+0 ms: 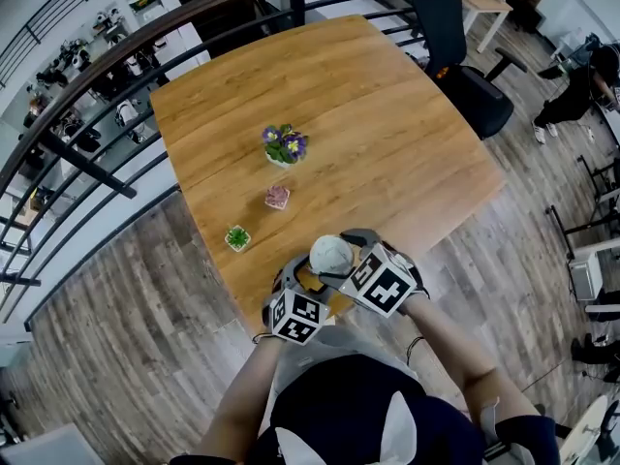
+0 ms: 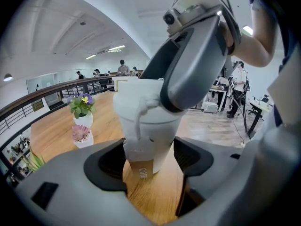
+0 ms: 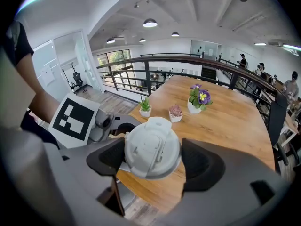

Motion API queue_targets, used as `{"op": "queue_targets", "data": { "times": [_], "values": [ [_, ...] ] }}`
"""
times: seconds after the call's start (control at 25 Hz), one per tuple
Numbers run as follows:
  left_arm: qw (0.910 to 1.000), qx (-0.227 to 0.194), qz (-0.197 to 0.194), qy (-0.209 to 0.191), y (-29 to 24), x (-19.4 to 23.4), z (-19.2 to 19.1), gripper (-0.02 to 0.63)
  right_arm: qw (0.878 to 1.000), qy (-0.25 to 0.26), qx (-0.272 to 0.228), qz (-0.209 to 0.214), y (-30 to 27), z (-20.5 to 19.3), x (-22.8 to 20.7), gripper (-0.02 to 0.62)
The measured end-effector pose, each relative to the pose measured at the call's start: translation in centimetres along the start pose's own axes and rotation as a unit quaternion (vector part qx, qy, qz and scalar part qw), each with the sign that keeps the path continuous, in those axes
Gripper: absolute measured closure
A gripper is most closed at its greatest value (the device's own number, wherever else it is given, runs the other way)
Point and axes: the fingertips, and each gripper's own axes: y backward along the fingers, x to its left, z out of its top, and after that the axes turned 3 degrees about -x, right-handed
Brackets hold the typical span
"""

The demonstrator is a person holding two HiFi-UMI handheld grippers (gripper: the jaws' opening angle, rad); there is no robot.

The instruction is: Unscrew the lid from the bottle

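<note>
Open mezzanine hall with a dark railing behind, and a wooden bench (image 1: 387, 143).

- Jaws of the left gripper (image 2: 149, 157) are clenched low on the white bottle (image 2: 150, 135), with a pad touching each side.
- Jaws of the right gripper (image 3: 153, 160) grasp the lid (image 3: 151, 147) across its rim, coming in steeply from above.
- The bottle stands upright at lower middle of the head view, near the bench's near edge.
- A strap (image 2: 139, 126) hangs from the lid down the body, just beside one left jaw.
- Three plant pots (image 1: 278, 197) stand well apart, toward frame centre.

Risks (judgement):
- The smooth body may spin inside the lower grip, so the lid never breaks loose.
- The slanted upper hold may skid off the rim.
- The strap may snag on a jaw as the lid turns.
- A tipped bottle could go over the near edge.
</note>
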Motion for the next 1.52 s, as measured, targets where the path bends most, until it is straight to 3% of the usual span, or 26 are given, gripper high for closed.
{"op": "queue_targets", "data": {
  "times": [0.32, 0.64, 0.96, 1.4, 1.52],
  "values": [
    [1.0000, 0.005, -0.003, -0.004, 0.1, -0.2, 0.0, 0.281, 0.993, 0.088, 0.049, 0.056, 0.1, -0.4, 0.3, 0.215],
    [0.9999, 0.009, -0.005, -0.007, 0.0, -0.2, -0.1, 0.281, 0.968, 0.192, 0.107, 0.120, -0.1, -0.8, 0.7, 0.211],
    [0.9998, 0.016, -0.002, -0.007, 0.0, -0.2, 0.0, 0.281, 0.911, 0.337, 0.171, 0.163, -0.1, -1.2, 0.8, 0.209],
    [0.9995, 0.027, -0.005, -0.011, 0.0, -0.2, -0.1, 0.282, 0.824, 0.494, 0.226, 0.159, -0.3, -1.8, 0.7, 0.206],
    [0.9993, 0.032, -0.008, -0.015, -0.1, -0.1, -0.2, 0.282, 0.817, 0.507, 0.229, 0.150, -0.6, -1.8, 0.7, 0.202]
  ]
}}
